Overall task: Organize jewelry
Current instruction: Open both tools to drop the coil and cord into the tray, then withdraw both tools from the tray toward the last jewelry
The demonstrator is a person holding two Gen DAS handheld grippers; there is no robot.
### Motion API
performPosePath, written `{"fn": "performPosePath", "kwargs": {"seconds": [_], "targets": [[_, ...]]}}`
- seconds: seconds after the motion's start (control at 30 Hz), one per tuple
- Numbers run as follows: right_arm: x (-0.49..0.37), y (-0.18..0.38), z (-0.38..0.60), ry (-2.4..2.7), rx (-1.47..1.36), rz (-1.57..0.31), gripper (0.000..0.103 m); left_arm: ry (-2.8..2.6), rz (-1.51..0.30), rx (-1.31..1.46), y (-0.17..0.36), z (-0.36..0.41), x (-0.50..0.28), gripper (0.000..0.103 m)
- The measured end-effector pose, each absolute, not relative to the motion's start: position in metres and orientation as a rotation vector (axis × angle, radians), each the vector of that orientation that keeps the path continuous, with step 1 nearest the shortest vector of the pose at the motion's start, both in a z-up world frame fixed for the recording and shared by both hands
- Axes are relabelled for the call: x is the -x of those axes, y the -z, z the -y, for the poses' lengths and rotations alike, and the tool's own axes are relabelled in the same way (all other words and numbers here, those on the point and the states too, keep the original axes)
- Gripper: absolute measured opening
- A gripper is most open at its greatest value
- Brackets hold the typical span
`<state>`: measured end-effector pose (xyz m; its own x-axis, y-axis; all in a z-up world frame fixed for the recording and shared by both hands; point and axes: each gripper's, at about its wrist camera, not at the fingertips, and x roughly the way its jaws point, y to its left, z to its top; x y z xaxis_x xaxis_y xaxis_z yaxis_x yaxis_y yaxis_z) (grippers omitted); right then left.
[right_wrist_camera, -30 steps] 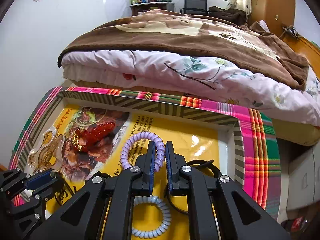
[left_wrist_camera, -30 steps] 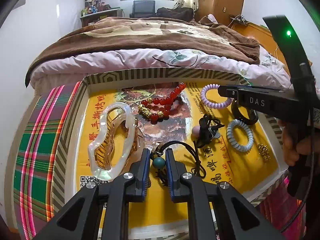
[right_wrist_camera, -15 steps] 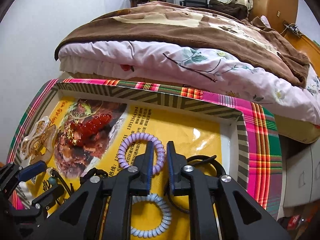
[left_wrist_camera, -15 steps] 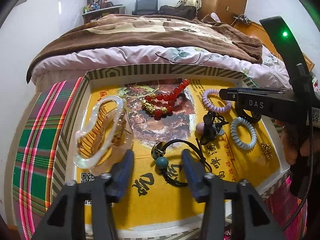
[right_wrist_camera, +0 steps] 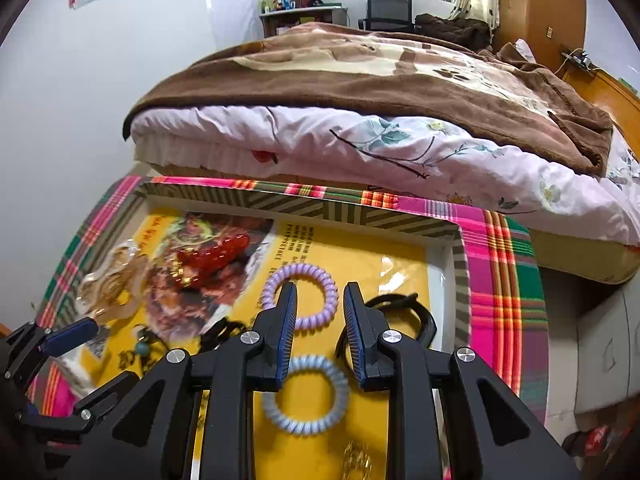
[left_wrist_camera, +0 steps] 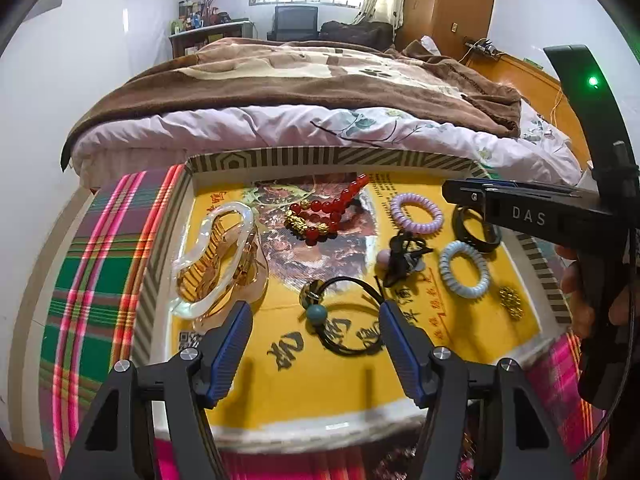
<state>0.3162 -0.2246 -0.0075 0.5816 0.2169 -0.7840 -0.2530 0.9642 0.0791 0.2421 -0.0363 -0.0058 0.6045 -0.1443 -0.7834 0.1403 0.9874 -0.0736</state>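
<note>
Left tongs point(left_wrist_camera: 316, 320) spread wide, straddling the bead hair tie point(left_wrist_camera: 344, 316) for pickup; right tongs point(right_wrist_camera: 318, 312) partly spread over the purple coil point(right_wrist_camera: 300, 296).

The letters "DAS" stand in white on the right hand-held gripper point(left_wrist_camera: 520, 210); the yellow tray liner point(left_wrist_camera: 320, 380) beneath carries illegible Chinese characters.

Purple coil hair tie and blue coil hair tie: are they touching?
Apart. The left wrist view shows yellow tray floor between the purple coil hair tie and the blue coil hair tie.

The right claw point(right_wrist_camera: 319, 312) hides part of the blue coil tie point(right_wrist_camera: 308, 420).
</note>
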Motion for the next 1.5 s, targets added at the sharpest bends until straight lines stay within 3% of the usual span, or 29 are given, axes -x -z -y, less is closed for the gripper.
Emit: {"fn": "performPosePath", "kwargs": {"seconds": [0.13,0.17,0.23,0.53,0.93,1.5], "targets": [[-0.296,-0.005,0.228,-0.286,0.024,-0.884,0.028,0.165,-0.88,0.013,-0.008,0.036,-0.224,0.069],[-0.292,-0.007,0.229,-0.288,0.021,-0.88,0.036,0.164,-0.876,0.015,-0.011,0.036,-0.22,0.07],[-0.281,-0.012,0.23,-0.295,0.012,-0.868,0.043,0.164,-0.868,0.019,-0.017,0.035,-0.21,0.07],[-0.225,-0.023,0.24,-0.313,-0.01,-0.825,0.043,0.161,-0.839,0.059,-0.033,0.021,-0.167,0.07],[-0.145,0.019,0.242,-0.345,-0.093,-0.866,0.043,0.122,-0.83,0.113,-0.026,-0.01,-0.111,0.072],[-0.134,0.053,0.21,-0.31,-0.008,-0.921,0.045,0.13,-0.859,0.151,-0.011,-0.027,-0.087,0.073]]}}
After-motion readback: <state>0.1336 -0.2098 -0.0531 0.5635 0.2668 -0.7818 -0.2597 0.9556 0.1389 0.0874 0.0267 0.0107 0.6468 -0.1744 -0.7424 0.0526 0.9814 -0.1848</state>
